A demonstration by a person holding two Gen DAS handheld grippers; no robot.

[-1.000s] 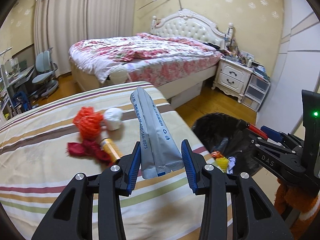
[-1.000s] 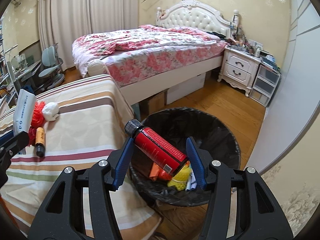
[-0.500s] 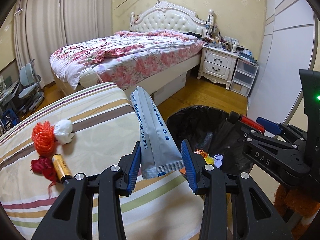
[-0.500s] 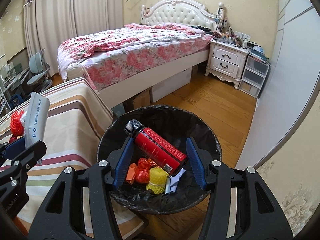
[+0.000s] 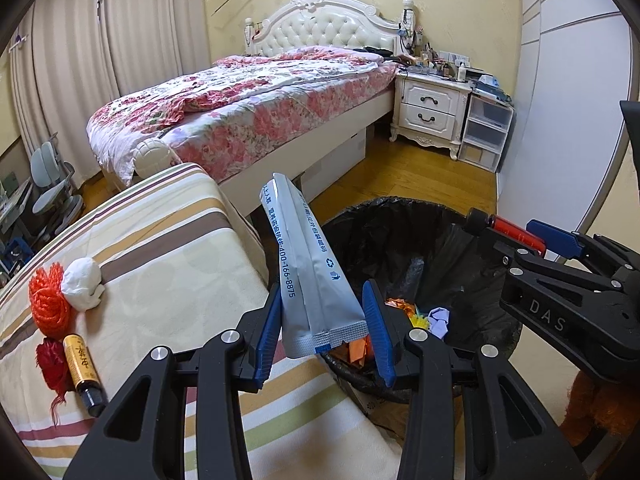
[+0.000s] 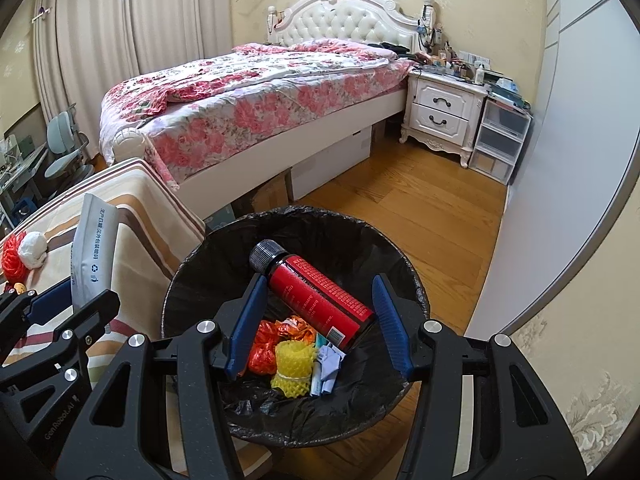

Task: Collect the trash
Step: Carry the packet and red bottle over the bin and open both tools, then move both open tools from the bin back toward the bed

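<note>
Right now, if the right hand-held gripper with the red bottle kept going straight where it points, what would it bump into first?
Probably the trash at the bottom of the black-lined trash bin. The right hand-held gripper, shut on the red bottle, points down into the bin's opening, toward the yellow foam net. Depth is hard to judge.

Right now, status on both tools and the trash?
Left tool shut on grey sachet. Right tool shut on red bottle, over black-lined bin. Nothing blocking.

A home bedroom: a bed [image 6: 256, 92] with a tufted white headboard [image 6: 348, 20] and floral quilt, a white nightstand [image 6: 444, 116], full-length curtains [image 6: 132, 32], patterned wallpaper, and wood flooring [image 6: 420, 208].
</note>
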